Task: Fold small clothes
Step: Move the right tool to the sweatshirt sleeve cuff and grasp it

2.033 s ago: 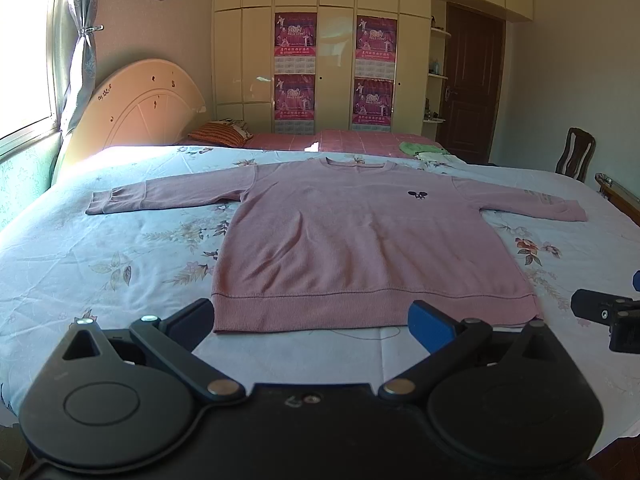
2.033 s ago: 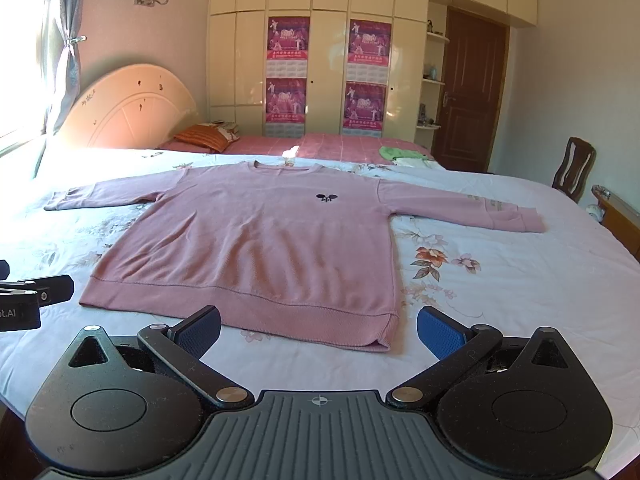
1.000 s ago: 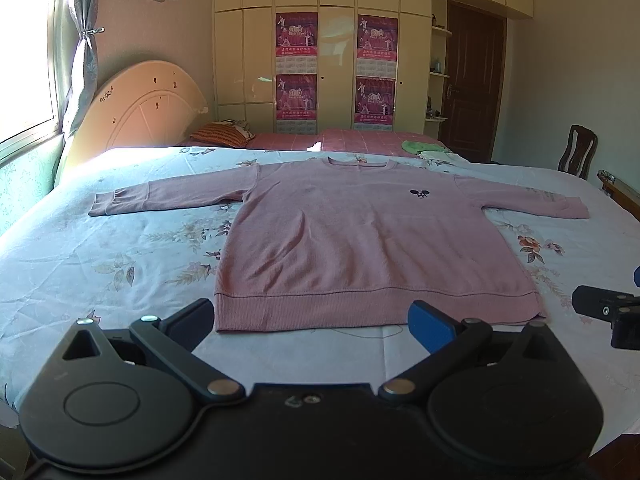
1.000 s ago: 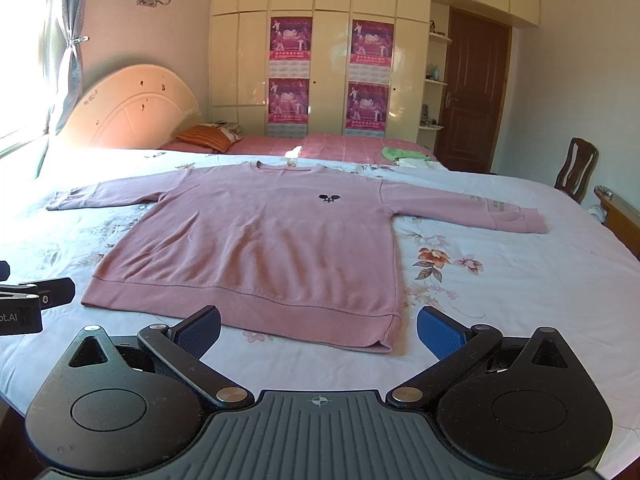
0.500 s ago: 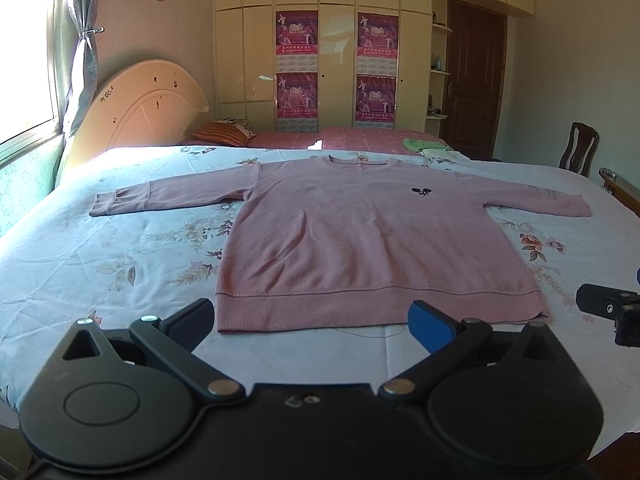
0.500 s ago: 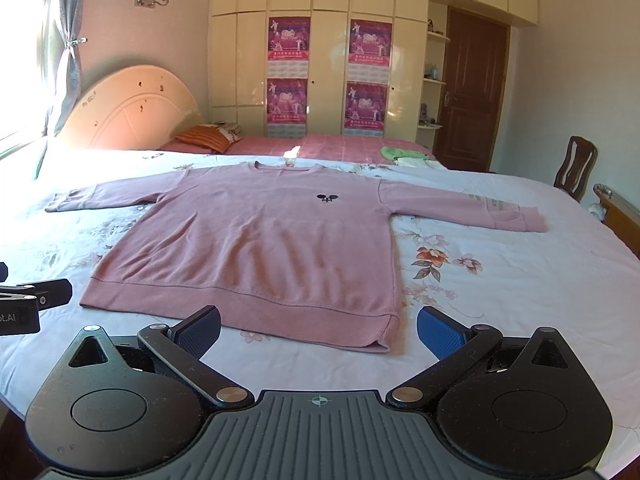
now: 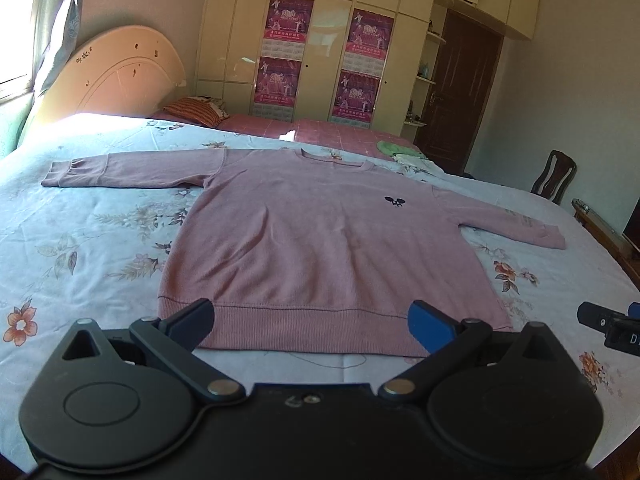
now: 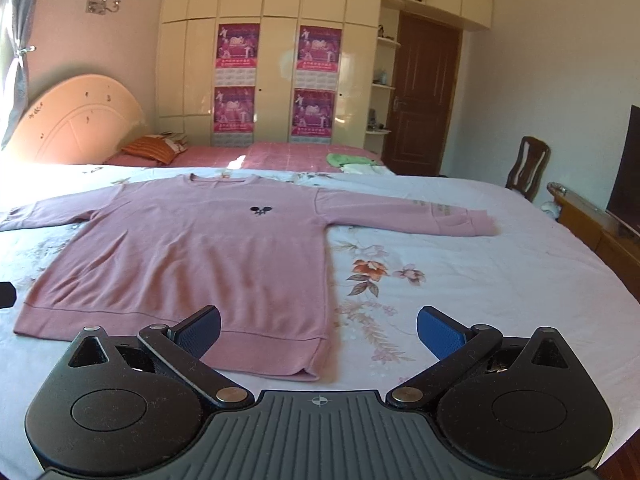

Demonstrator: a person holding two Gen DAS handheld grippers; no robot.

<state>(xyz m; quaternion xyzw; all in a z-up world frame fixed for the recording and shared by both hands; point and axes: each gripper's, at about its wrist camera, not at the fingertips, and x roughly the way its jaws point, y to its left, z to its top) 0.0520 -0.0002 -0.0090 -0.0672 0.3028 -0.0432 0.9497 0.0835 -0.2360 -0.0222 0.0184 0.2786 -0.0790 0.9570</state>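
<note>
A pink long-sleeved sweater [image 7: 320,240] lies flat and face up on the flowered bedsheet, both sleeves spread out sideways. It also shows in the right wrist view [image 8: 208,256]. My left gripper [image 7: 312,322] is open and empty, hovering over the sweater's bottom hem. My right gripper [image 8: 318,332] is open and empty, over the hem's right corner. The right gripper's tip shows at the right edge of the left wrist view [image 7: 608,326].
The bed [image 8: 500,288] has a flowered white sheet. A headboard [image 7: 120,80] stands far left, a striped pillow [image 7: 196,110] and green cloth [image 8: 348,160] at the far side. A wooden chair [image 8: 528,168], dark door and wardrobe stand beyond.
Both grippers have moved forward and closer to the sweater's bottom hem; the right one has shifted towards the right corner. The sweater has not moved.
</note>
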